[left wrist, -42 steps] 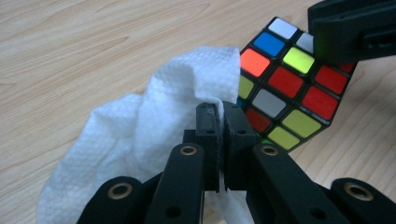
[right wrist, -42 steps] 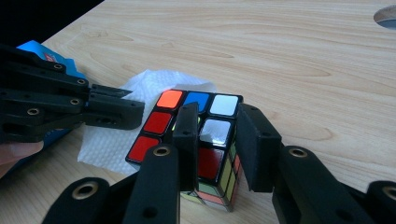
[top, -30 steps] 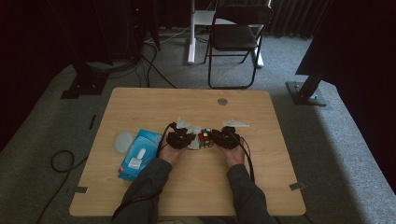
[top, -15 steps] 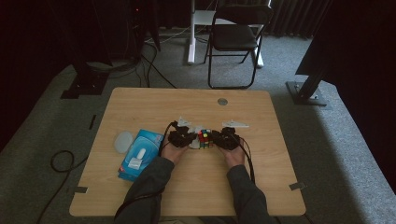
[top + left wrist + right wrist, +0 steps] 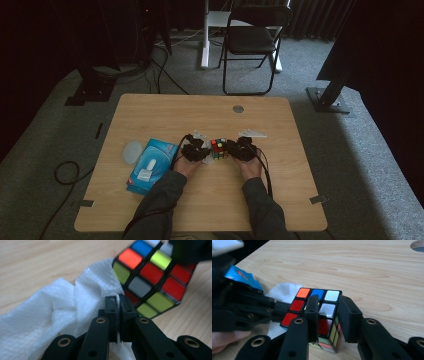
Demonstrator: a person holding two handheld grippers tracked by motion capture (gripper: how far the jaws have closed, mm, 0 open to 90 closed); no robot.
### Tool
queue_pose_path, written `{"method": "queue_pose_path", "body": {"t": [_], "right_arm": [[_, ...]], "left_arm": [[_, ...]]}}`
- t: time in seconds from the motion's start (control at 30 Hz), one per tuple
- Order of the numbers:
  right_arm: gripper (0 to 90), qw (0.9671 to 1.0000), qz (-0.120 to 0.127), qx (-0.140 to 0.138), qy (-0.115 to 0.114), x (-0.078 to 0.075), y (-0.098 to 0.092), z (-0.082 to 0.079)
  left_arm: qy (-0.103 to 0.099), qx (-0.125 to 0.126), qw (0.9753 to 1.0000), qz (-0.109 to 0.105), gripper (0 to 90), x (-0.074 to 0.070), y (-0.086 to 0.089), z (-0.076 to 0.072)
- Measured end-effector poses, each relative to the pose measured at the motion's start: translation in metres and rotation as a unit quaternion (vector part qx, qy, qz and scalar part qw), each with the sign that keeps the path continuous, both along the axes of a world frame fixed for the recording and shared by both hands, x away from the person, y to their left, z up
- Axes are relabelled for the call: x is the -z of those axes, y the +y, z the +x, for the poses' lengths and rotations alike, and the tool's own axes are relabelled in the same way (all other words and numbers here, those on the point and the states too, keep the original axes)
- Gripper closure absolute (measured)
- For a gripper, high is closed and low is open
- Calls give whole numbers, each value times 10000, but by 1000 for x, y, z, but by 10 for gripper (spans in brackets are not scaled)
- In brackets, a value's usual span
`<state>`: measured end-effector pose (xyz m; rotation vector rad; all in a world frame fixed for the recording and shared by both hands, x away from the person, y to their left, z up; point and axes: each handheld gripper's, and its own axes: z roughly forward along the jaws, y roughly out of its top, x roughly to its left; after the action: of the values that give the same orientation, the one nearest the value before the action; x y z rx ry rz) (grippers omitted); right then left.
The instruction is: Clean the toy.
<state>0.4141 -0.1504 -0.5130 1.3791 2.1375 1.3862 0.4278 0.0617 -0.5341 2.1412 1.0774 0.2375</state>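
Fingers of the left gripper pinch a white tissue; the right gripper clamps the Rubik's cube. Wiping step; next, rub the cube's near-left face.

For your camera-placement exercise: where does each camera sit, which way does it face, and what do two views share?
High view: above the person's side, looking down on the table; forearms, hands, both grippers.
Left gripper view: on the left gripper, facing the puzzle cube; jaws shut on a tissue.
Right gripper view: on the right gripper, jaws gripping the cube.
Both gripper views share cube and tissue.
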Motion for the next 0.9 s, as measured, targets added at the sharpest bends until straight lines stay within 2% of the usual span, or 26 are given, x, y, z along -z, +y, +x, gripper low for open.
{"method": "queue_pose_path", "body": {"t": [0.17,0.27,0.4,0.47,0.53,0.7,0.8,0.9], "right_arm": [[706,10000,-62,31,-22,-1,2,0],[707,10000,-69,38,-27,-1,2,-1],[706,10000,-63,53,-28,-1,2,-1],[707,10000,-50,62,-25,0,2,-1],[707,10000,-46,68,-29,0,2,-1],[707,10000,-19,91,-24,0,2,-1],[707,10000,-19,94,-18,0,2,-1],[707,9999,13,121,-1,1,1,-1]], "left_arm": [[-23,-1,10000,6,873,-1,0,-1],[-79,-59,9999,-133,873,-6,5,-5],[-222,-123,9990,-376,873,-20,13,-13],[-274,-112,9984,-485,873,-26,17,-18],[-334,-18,9982,-495,873,-30,17,-23],[-334,167,9981,-490,872,-26,9,-24],[-288,165,9988,-357,873,-19,3,-20],[-212,149,9992,-317,872,-11,3,-17]]}}
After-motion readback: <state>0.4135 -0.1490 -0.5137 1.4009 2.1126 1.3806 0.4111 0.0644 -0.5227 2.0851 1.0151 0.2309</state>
